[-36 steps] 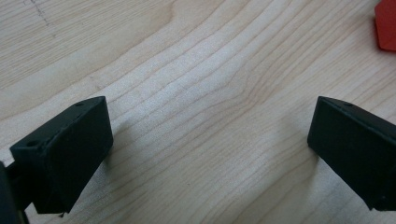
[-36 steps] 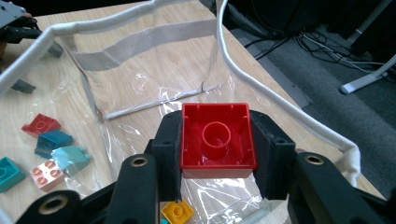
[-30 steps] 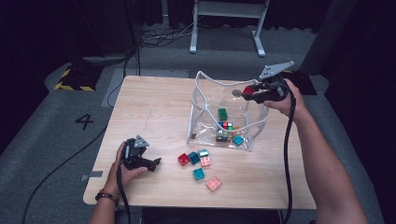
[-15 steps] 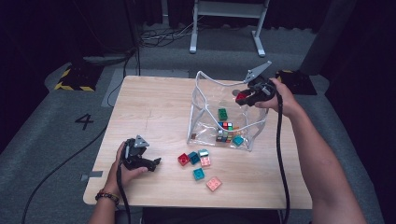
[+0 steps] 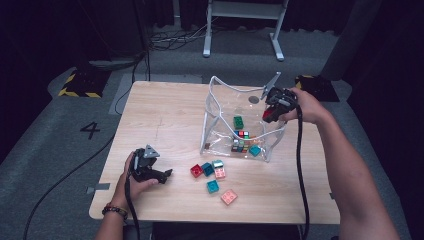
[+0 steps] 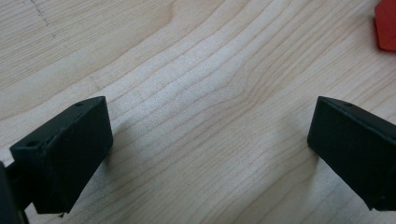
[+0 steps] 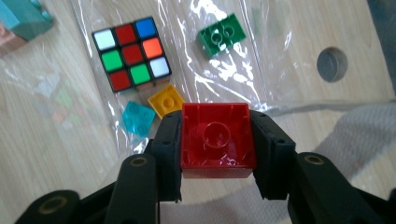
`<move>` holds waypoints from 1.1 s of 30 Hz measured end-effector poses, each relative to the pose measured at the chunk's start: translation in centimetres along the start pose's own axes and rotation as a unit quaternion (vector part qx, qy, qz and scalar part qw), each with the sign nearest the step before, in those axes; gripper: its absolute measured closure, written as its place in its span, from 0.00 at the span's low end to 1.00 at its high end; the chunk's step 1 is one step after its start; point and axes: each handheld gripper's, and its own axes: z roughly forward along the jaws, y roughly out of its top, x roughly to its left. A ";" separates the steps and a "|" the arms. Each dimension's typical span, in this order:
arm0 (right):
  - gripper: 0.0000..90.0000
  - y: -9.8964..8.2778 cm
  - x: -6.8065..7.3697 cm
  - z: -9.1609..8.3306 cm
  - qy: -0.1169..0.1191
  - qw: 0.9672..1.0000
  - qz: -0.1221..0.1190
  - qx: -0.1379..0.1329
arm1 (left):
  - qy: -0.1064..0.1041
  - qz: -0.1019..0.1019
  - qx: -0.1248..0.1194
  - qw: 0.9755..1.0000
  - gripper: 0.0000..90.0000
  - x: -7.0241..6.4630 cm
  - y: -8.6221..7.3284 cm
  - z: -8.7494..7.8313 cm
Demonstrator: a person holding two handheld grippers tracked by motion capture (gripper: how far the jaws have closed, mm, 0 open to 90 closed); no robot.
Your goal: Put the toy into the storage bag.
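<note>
Red brick [image 7: 217, 139] is clamped between the pads of the right gripper [image 7: 217, 144], hollow underside facing the camera, held above the open mouth of the clear plastic bag [image 5: 220, 107] at the far right of the table [image 5: 165, 112]. Step in hand, as I read it: bagging the loose bricks, this one at the drop stage. Below and ahead of the jaws, inside the bag: puzzle cube [image 7: 130, 53], green brick [image 7: 222, 33], small yellow brick [image 7: 166, 101] and a light-blue piece [image 7: 137, 118] just under the jaw tips. Next move: get the brick inside the bag's rim, then open the jaws so it lands on the bag floor, not on the edge. Left gripper [image 5: 151, 172] rests on the wood near the table's front left, jaws wide apart with nothing between them. Loose bricks [image 5: 215, 174] lie to its right, well apart from the right gripper; nearest is another red one [image 5: 196, 170].
</note>
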 end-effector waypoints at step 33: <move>0.53 -3.3 2.8 -5.3 -0.017 0.973 0.053 -0.226 | 0.000 0.000 0.000 1.000 0.00 0.0 0.0 0.0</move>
